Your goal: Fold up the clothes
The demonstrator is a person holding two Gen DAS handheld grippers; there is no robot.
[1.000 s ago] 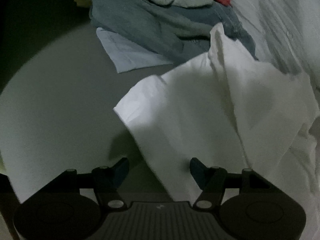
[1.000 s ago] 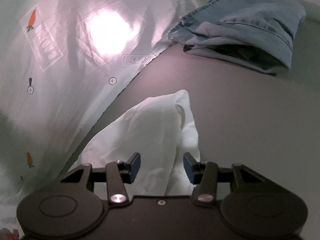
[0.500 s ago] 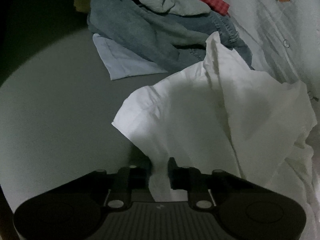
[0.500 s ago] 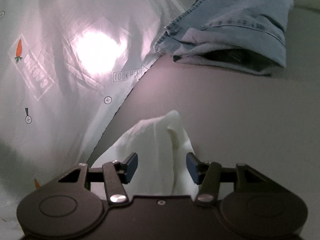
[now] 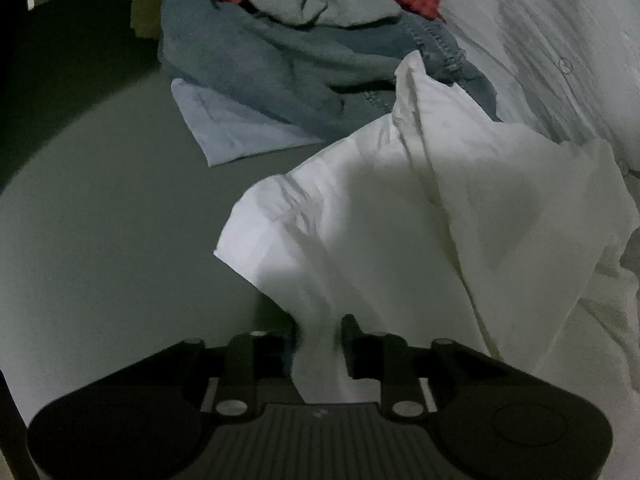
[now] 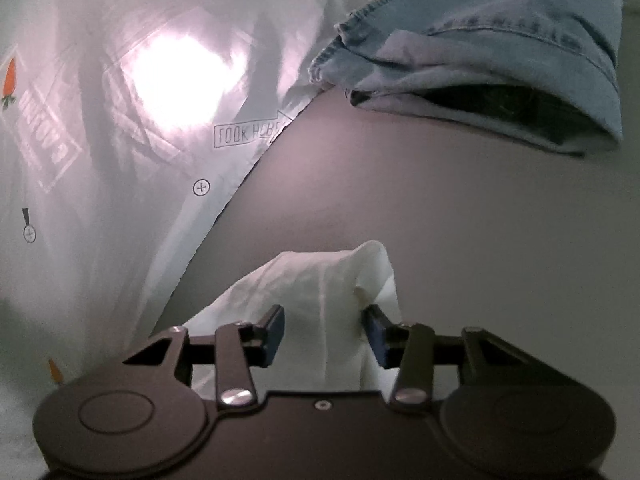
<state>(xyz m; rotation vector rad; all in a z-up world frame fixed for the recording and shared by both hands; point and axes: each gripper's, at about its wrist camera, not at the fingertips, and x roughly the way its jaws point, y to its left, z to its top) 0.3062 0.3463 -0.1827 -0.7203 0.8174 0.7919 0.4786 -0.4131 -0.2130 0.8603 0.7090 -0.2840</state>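
Note:
A white garment [image 5: 420, 216] lies crumpled on the grey surface, one fold standing up in a peak. My left gripper [image 5: 320, 344] is shut on its near edge, which bunches between the fingers. In the right wrist view another part of the white garment [image 6: 320, 288] lies between the fingers of my right gripper [image 6: 324, 332], which is open around it.
A pile of clothes [image 5: 280, 40] in blue, grey and red check lies at the back in the left view. A pale printed sheet [image 6: 120, 120] hangs at the left and a folded denim piece [image 6: 500, 52] lies at the back right. Bare grey surface [image 6: 480, 220] lies between.
My left gripper moved forward and shut on the white garment's edge, then stayed shut. My right gripper stayed open and came closer over the white cloth.

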